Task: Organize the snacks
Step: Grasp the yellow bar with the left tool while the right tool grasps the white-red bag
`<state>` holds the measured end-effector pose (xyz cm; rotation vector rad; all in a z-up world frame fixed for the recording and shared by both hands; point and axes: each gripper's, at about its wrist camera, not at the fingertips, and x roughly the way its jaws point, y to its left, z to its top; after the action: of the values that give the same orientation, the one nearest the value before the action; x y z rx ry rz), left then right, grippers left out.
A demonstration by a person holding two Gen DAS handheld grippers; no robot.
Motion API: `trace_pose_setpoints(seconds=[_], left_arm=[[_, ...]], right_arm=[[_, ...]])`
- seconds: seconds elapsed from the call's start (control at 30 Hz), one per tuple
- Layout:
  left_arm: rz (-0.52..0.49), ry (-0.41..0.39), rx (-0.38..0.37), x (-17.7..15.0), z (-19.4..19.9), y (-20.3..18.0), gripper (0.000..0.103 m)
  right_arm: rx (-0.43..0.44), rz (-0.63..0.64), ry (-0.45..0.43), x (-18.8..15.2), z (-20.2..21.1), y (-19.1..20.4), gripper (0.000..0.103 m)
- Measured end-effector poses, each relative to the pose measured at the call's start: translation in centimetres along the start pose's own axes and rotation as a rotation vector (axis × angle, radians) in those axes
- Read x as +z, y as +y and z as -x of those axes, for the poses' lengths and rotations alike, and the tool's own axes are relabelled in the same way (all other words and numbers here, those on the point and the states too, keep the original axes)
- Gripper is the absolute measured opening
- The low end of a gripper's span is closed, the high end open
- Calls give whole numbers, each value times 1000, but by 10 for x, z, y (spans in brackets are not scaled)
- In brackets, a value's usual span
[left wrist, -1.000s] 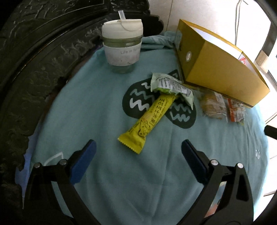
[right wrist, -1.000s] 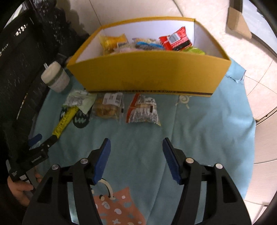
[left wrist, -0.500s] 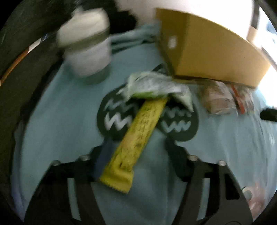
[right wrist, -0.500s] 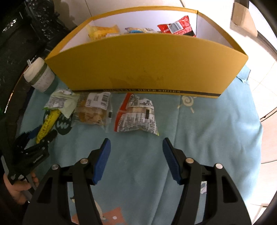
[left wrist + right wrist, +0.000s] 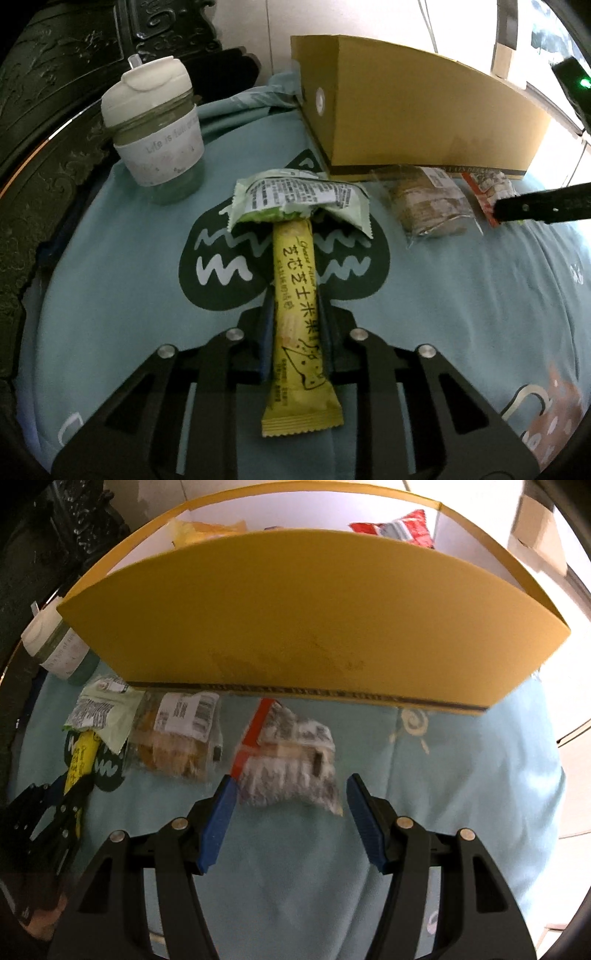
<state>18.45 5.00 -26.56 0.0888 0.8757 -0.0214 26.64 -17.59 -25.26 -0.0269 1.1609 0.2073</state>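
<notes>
A: So which step was in hand at that moment?

B: The pick-up, on both sides. The left gripper [image 5: 291,325] had its jaws closed against the sides of the long yellow foil-wrapped snack bar [image 5: 297,314], which lay flat on the pale blue printed cloth [image 5: 110,295]. The bar's far end was tucked under the pale green crinkled snack packet [image 5: 299,195].

A: And the other one?

B: The right gripper [image 5: 288,812] was spread wide, holding nothing, its blue pads either side of the near edge of the clear red-trimmed snack bag [image 5: 288,760]. That bag was blurred, so whether a pad touched it I couldn't tell.

A: Where did things need to go?

B: Into the open yellow cardboard box [image 5: 295,627], I'd judge; a few packets already sat inside it. A clear bag of brown biscuits [image 5: 177,738] lay just beside the red-trimmed one, in front of the box wall.

A: What did the next move call for?

B: Probably drawing the bar out from under the green packet, lifting it clear of the box's tall front wall, and avoiding the lidded white-and-glass cup [image 5: 155,133] nearby. The right needed to close on its bag first.
</notes>
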Motion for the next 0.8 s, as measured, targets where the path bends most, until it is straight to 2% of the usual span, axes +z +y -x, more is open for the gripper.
trace_pose_setpoints(seconds=[0.13, 0.17, 0.27, 0.33, 0.37, 0.4, 0.43, 0.5, 0.6, 0.63, 0.67, 0.7, 0.73, 0.77, 0.8], left_arm=[[-6, 0, 6, -1, 1, 1, 21], [-8, 0, 6, 0, 0, 3, 21], [-13, 0, 17, 1, 0, 1, 23], [-4, 1, 39, 2, -2, 3, 35], [10, 4, 66, 2, -2, 5, 42], [23, 8, 90, 2, -3, 8, 58], [45, 15, 109, 3, -4, 12, 70], [110, 32, 100, 2, -6, 24, 78], [136, 38, 97, 2, -7, 27, 81], [126, 34, 105, 2, -6, 25, 77], [110, 25, 97, 2, -4, 22, 67], [54, 5, 42, 2, -1, 11, 31], [-11, -4, 29, 1, 1, -1, 20], [-82, -13, 55, 0, 3, -15, 20], [-98, -14, 51, -1, 3, -18, 20]], right_arm=[[-36, -8, 33, 6, -20, 4, 64], [-30, -17, 7, 6, -19, 3, 64], [-43, -16, 11, 6, -20, 6, 66], [-64, 17, 36, 8, -21, 10, 68], [-47, 7, 52, 10, -21, 9, 68], [-35, -10, 61, 12, -22, 10, 69], [-7, -48, 62, 14, -21, 5, 64], [18, -100, 47, 16, -18, -8, 56], [15, -92, 34, 13, -15, -12, 45], [6, -86, 28, 11, -14, -12, 43], [7, -84, 26, 8, -12, -13, 43], [3, -74, 24, 7, -11, -12, 43], [-6, -55, 21, 1, -9, -10, 43], [-13, -41, 18, -1, -7, -8, 43], [-20, -26, 15, -3, -7, -6, 43]])
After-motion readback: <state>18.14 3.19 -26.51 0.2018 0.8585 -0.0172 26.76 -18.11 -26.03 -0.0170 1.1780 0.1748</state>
